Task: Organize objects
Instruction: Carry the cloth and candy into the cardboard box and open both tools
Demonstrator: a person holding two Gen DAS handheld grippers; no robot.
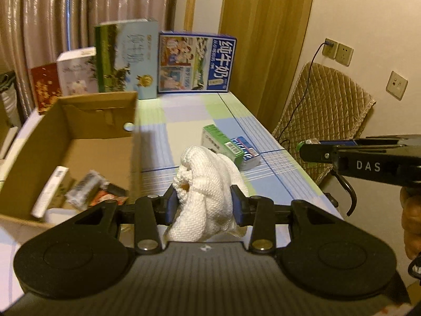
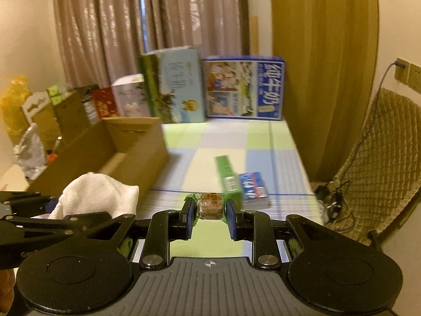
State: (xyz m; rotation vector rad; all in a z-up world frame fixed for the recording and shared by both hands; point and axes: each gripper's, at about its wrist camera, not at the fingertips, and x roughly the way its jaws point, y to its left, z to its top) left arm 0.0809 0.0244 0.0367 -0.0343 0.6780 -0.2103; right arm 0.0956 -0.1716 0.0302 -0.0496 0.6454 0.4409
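- Left gripper (image 1: 204, 205): the white cloth (image 1: 208, 184) clamped between its fingers covers their inner faces; the cloth's lower folds are hidden behind the gripper body.
- Cardboard box (image 1: 100, 110): contents blurred; a white carton (image 1: 50, 192) and crumpled wrappers (image 1: 89, 189) show, print unreadable.
- Right gripper (image 2: 209, 214): holds a small wrapped sweet (image 2: 209, 205) (label too blurred to read).
- Green box (image 2: 228, 177) and blue packet (image 2: 253, 188): motion-smeared in the right wrist view, text illegible.
- Hand (image 1: 411, 226): cut off by the right edge.
- Left-side clutter (image 2: 34, 121): indistinct.
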